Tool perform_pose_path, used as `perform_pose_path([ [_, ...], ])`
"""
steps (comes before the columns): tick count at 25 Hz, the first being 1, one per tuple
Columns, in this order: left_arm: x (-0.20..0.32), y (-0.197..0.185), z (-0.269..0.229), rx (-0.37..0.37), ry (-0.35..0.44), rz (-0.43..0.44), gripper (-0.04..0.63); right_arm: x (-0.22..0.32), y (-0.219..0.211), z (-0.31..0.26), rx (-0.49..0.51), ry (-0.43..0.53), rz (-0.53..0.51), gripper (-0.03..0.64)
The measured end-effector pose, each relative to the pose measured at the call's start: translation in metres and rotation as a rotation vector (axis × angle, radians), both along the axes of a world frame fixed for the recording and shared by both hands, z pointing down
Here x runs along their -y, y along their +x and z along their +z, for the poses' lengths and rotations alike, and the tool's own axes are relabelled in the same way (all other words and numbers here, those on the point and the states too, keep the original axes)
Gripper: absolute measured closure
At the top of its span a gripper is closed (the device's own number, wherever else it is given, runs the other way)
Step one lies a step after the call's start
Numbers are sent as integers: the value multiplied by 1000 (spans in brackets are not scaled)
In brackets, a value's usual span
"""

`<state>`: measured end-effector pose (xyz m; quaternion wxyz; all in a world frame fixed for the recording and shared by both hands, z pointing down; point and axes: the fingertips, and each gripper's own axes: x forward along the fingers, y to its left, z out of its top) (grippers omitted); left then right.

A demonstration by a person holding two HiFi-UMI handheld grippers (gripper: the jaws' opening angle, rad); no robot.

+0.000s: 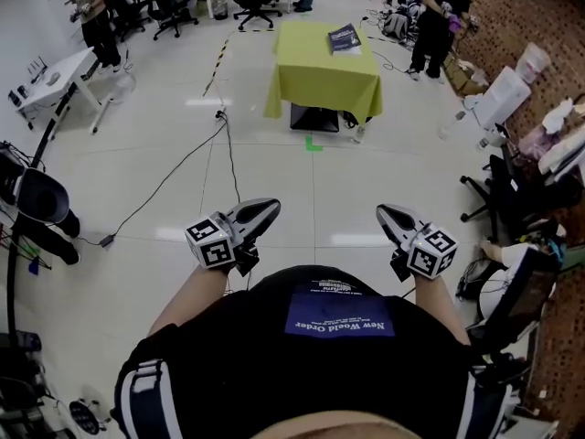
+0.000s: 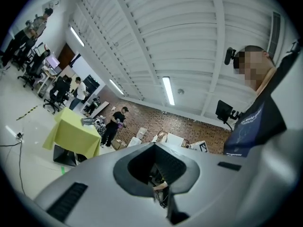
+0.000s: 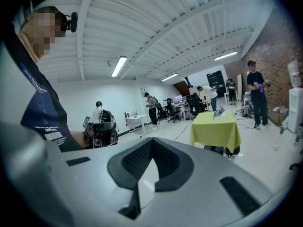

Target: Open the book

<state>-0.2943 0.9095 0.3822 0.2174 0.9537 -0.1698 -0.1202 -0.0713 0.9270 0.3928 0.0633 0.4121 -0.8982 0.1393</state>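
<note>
A dark T-shirt with a blue printed patch (image 1: 338, 315) is seen nearest. Just beyond it, the grey left gripper (image 1: 268, 208) and grey right gripper (image 1: 386, 214) are held pressed together and empty, since nothing is yet within reach. Well apart across the pale tiled floor (image 1: 274, 144), the dark closed book (image 1: 345, 37) is seen on a table draped in yellow-green cloth (image 1: 320, 80).

Yellow-green cloth draping the counter (image 1: 324, 85), dark blue cover on the book (image 1: 345, 37). Grey shells with black inner pads on the left gripper (image 1: 271, 207) and right gripper (image 1: 384, 212), each with black-and-white square markers. Glossy white floor (image 1: 164, 135) with a green tape mark (image 1: 313, 144). Red-brown brick wall (image 1: 516, 7).
</note>
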Motion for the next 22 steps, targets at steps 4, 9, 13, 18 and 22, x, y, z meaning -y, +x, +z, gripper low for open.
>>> perform_pose_path([
  [4, 36, 5, 10, 18, -26, -32, 589, 47, 9, 4, 25, -10, -23, 629],
  [9, 96, 40, 0, 36, -8, -114, 589, 118, 40, -3, 55, 30, -110, 629],
  [13, 143, 82, -18, 2, -6, -178, 589, 177, 80, -13, 25, 46, -174, 629],
  [18, 199, 131, -31, -8, 5, -220, 589, 245, 128, -30, 18, 97, -217, 629],
  [22, 229, 158, -30, 20, -5, -209, 589, 274, 147, -22, 45, 79, -228, 629],
])
